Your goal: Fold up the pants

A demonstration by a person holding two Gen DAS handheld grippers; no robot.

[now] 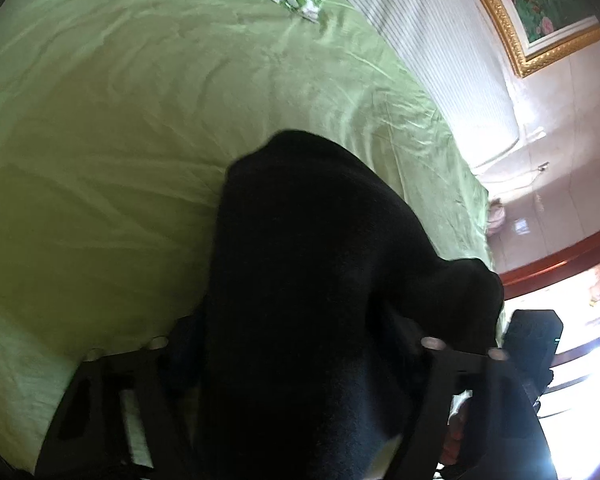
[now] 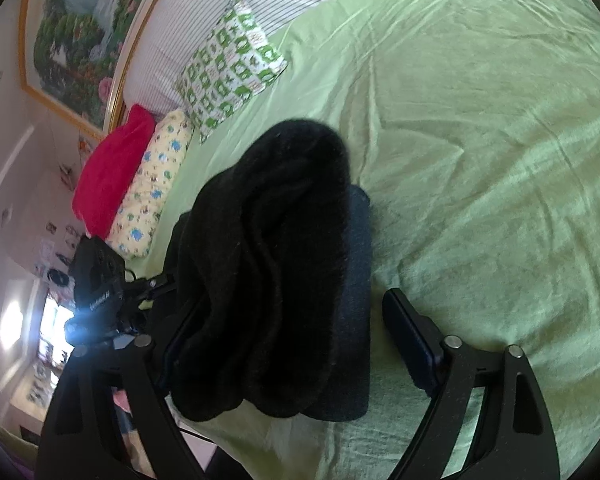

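Observation:
The black pants (image 1: 320, 280) fill the lower middle of the left wrist view, bunched over and between the fingers of my left gripper (image 1: 300, 344), which is shut on them above the green bed sheet (image 1: 120, 160). In the right wrist view the same pants (image 2: 268, 264) lie in a thick folded pile on the sheet (image 2: 480, 160). My right gripper (image 2: 296, 328) is open. Its left finger is partly hidden under the pile's edge and its right finger (image 2: 412, 340) stands clear over the sheet. A dark blue folded layer (image 2: 356, 300) shows under the black pile.
A green-and-white patterned pillow (image 2: 228, 76), a yellow floral pillow (image 2: 152, 196) and a red pillow (image 2: 112, 168) lie at the head of the bed. A striped headboard (image 1: 432, 60) and a gold-framed painting (image 1: 540, 8) are behind. The left gripper's body (image 2: 100, 288) shows at left.

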